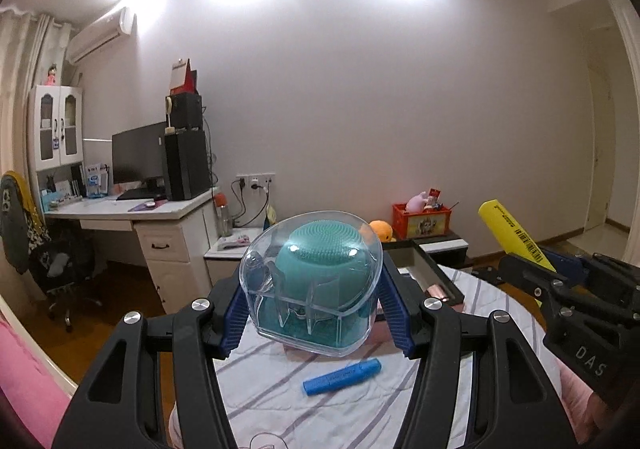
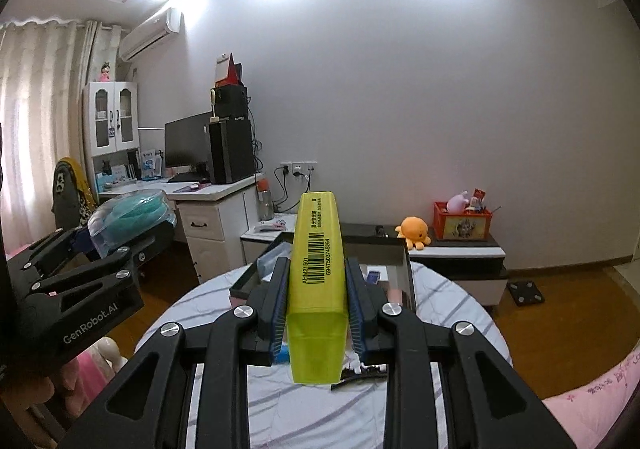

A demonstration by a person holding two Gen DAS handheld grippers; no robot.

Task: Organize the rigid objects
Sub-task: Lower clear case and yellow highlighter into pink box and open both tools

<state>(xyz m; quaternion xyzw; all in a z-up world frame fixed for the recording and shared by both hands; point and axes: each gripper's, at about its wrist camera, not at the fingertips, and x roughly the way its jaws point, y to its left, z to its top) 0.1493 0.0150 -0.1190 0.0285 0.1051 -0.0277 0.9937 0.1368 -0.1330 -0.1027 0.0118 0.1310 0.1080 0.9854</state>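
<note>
**Both grippers raised with their loads above the striped table**

The right gripper was nearly closed, its blue pads clamped on the flanks of a yellow highlighter. The highlighter's long axis ran toward 12 o'clock along the fingers, translucent cap nearest the camera. Its label carried a barcode, "AHM21501" and "6947503745264".

The left gripper stood about half open, its pads pressed on the sides of a clear plastic case holding a teal silicone brush, bristled face tilted up and away toward 12 o'clock. In the right wrist view this gripper's body read "GenRobot.AI"; in the left wrist view the right one's showed "DAS", the rest cut off.

Below, at 6 o'clock in the left wrist view, a blue highlighter lay on the striped tablecloth, pointing toward 2 o'clock. A black open box sat beyond at 12 o'clock in the right wrist view; its contents were too hidden to name. A black hair clip lay under the yellow highlighter.
</note>
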